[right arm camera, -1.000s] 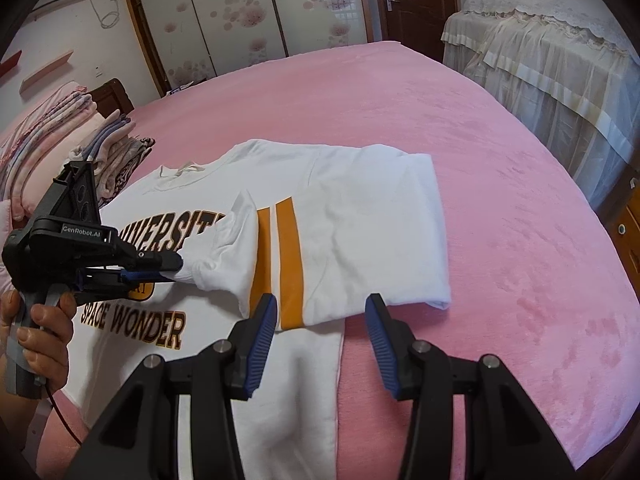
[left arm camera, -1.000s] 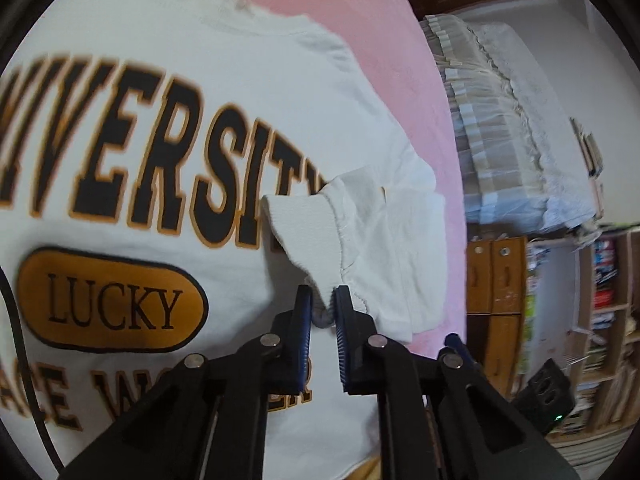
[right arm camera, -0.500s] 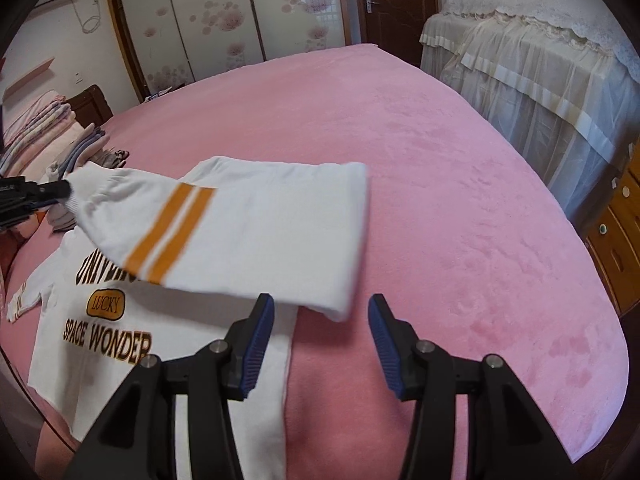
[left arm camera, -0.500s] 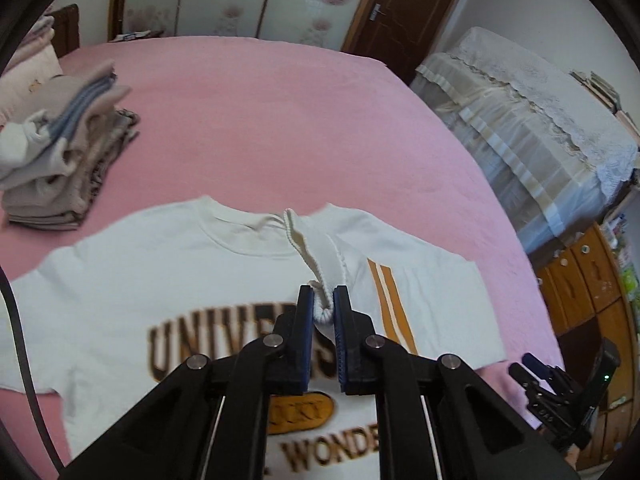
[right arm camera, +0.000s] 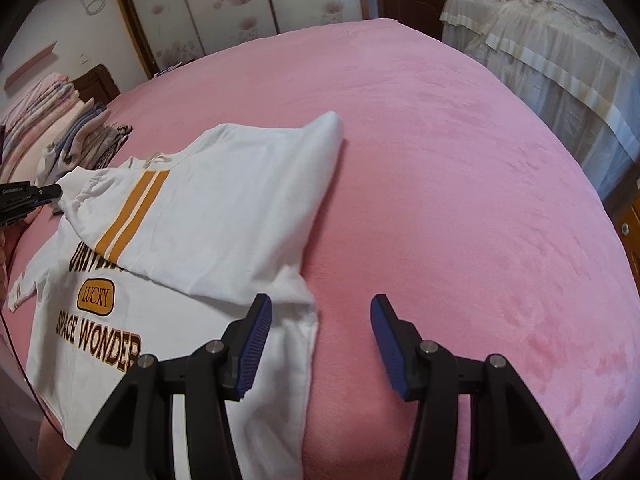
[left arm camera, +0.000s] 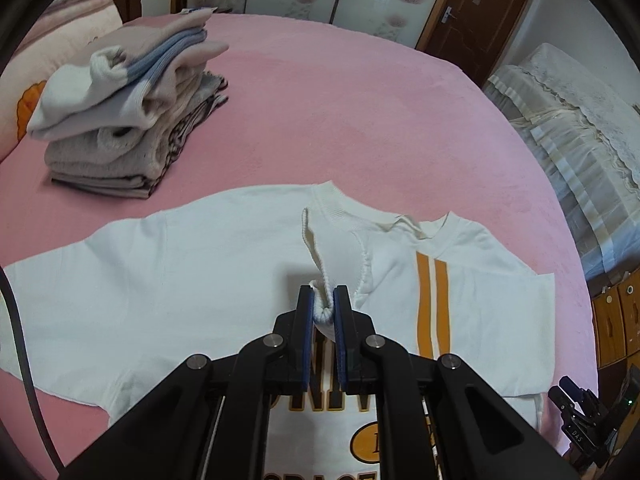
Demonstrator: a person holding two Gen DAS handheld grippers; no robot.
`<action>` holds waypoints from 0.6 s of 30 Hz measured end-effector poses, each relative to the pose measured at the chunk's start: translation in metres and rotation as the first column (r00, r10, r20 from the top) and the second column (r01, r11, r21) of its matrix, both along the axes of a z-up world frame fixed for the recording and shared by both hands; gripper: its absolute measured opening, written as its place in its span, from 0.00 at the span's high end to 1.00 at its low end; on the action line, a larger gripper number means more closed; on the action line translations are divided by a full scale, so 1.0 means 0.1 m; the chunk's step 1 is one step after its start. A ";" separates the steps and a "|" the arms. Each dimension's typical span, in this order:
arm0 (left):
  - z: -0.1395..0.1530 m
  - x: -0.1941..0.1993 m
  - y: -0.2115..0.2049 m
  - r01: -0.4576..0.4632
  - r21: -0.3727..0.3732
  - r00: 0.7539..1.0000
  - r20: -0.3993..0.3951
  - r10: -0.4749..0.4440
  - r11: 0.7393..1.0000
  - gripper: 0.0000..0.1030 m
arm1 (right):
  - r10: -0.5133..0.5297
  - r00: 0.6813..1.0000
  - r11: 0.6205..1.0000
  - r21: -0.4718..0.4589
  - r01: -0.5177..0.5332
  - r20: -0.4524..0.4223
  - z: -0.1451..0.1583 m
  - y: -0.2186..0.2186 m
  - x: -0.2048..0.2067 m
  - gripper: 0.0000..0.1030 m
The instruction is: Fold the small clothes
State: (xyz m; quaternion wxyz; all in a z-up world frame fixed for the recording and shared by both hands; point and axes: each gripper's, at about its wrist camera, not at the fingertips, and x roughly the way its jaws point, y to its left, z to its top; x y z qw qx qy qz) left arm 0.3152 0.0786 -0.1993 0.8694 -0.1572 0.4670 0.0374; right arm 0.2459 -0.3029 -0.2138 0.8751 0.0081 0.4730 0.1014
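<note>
A white sweatshirt (left arm camera: 168,264) with brown "UNIVERSITY / LUCKY / SPACE WONDER" lettering lies face up on the pink bed; it also shows in the right wrist view (right arm camera: 192,320). Its sleeve with two orange stripes (left arm camera: 434,308) is folded across the chest. My left gripper (left arm camera: 324,312) is shut on the sleeve's ribbed cuff (left arm camera: 322,280) and holds it above the chest; it shows at the left edge of the right wrist view (right arm camera: 52,190). My right gripper (right arm camera: 320,320) is open and empty, low over the sweatshirt's right hem edge.
A stack of folded clothes (left arm camera: 132,116) sits on the pink bed (right arm camera: 460,168) at the far left. A second bed with a cream lace cover (left arm camera: 576,128) stands to the right. Wardrobe doors (right arm camera: 224,8) and a brown door (left arm camera: 476,8) are behind.
My left gripper has carried the cuff across the sweatshirt, so the striped sleeve now lies stretched over the chest. My right gripper has stayed open near the hem.
</note>
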 end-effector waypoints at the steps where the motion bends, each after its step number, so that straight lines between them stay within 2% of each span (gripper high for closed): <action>1: -0.02 -0.02 0.01 -0.005 -0.002 1.000 -0.005 0.005 1.000 0.93 | 0.011 1.000 1.000 -0.014 -0.011 0.000 -0.01 0.04 0.01 0.50; 8: -0.14 -0.14 -0.05 -0.007 -0.015 1.000 -0.022 0.007 1.000 0.93 | 0.063 0.997 0.996 -0.062 -0.065 -0.036 -0.14 0.17 0.11 0.50; 10: -0.18 -0.17 -0.03 -0.018 -0.023 0.999 -0.028 0.018 1.000 0.93 | 0.073 0.996 0.996 -0.038 -0.075 -0.049 -0.20 0.16 0.14 0.59; 11: -0.18 -0.18 -0.02 -0.022 -0.028 0.999 -0.028 0.022 0.999 0.93 | 0.078 0.995 0.996 -0.025 -0.080 -0.066 -0.23 0.15 0.16 0.76; 14: -0.19 -0.25 0.04 -0.044 -0.049 0.999 -0.009 0.043 0.998 0.93 | 0.060 0.996 0.998 -0.012 -0.061 -0.067 -0.22 0.11 0.14 0.81; 18: -0.20 -0.33 0.12 -0.085 -0.044 0.996 0.031 0.087 0.995 0.93 | 0.041 0.998 0.999 0.012 -0.041 -0.054 -0.15 0.05 0.07 0.81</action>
